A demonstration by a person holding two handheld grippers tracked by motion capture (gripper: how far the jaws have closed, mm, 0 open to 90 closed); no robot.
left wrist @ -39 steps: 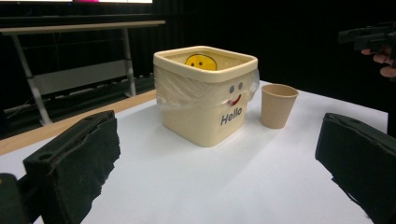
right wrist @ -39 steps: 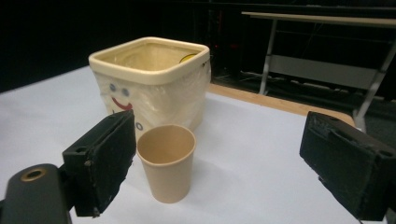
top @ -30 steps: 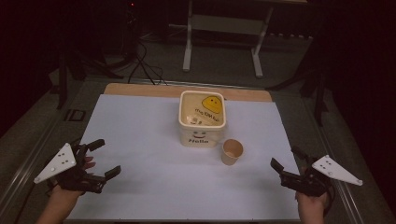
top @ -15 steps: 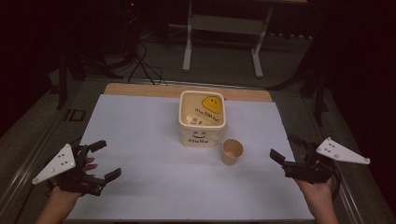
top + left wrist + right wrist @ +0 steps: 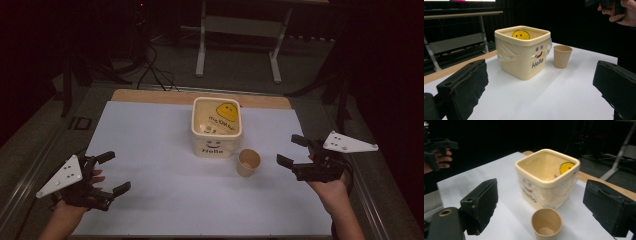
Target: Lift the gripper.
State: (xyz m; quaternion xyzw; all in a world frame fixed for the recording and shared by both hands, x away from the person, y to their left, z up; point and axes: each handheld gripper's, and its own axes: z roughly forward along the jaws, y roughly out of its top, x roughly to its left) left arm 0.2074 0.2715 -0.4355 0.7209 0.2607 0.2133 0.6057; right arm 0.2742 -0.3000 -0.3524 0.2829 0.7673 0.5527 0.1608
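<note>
A cream square bin (image 5: 216, 127) with a smiley face and the word "Hello" stands upright at the middle of the white table (image 5: 150, 140). A tan paper cup (image 5: 248, 162) stands upright and empty just in front of the bin's right corner, apart from it. My left gripper (image 5: 115, 172) is open at the near left, far from both. My right gripper (image 5: 291, 150) is open to the right of the cup, jaws toward it, with nothing between them. The left gripper view has the bin (image 5: 524, 55) and cup (image 5: 562, 56) ahead. In the right gripper view the cup (image 5: 546, 223) stands close, before the bin (image 5: 546, 177).
A wooden strip (image 5: 150, 96) borders the table's far edge. Beyond it are a white metal stand (image 5: 237, 30) and cables (image 5: 155, 70) on the dark floor. Metal rails run along both table sides.
My right gripper has lifted and moved forward and left, closer to the cup. The left gripper has barely shifted. Bin and cup have not moved.
</note>
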